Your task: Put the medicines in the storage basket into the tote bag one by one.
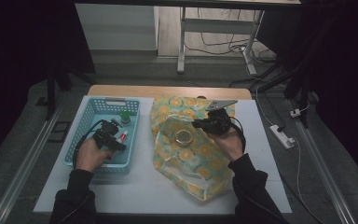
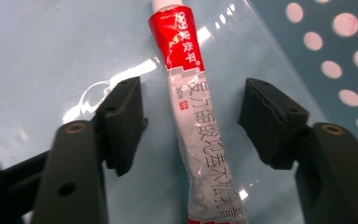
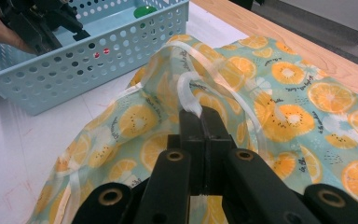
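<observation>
Black pads of the left claw (image 2: 191, 126) stand spread either side of a red-and-white ointment tube (image 2: 193, 116), neither pad touching it yet; the tube lies flat on the floor of the pale blue basket (image 1: 86, 116), its cap end pointing away from the claw. To take it well, I judge the pads should meet the tube's firm middle squarely, staying low against the basket floor so the slick foil does not slide out, and squeezing lightly so the tube is not crushed. The right claw (image 3: 200, 116) is pressed together on the clear plastic rim strip of the orange-print bag (image 3: 279, 93), holding the bag's mouth lifted. In the high view the basket also holds a small green-capped bottle (image 1: 125, 117) near its far wall, and a round metal-lidded jar (image 1: 184, 136) shows in the bag's mouth. Bag and basket sit side by side on the white table (image 1: 140, 177).
</observation>
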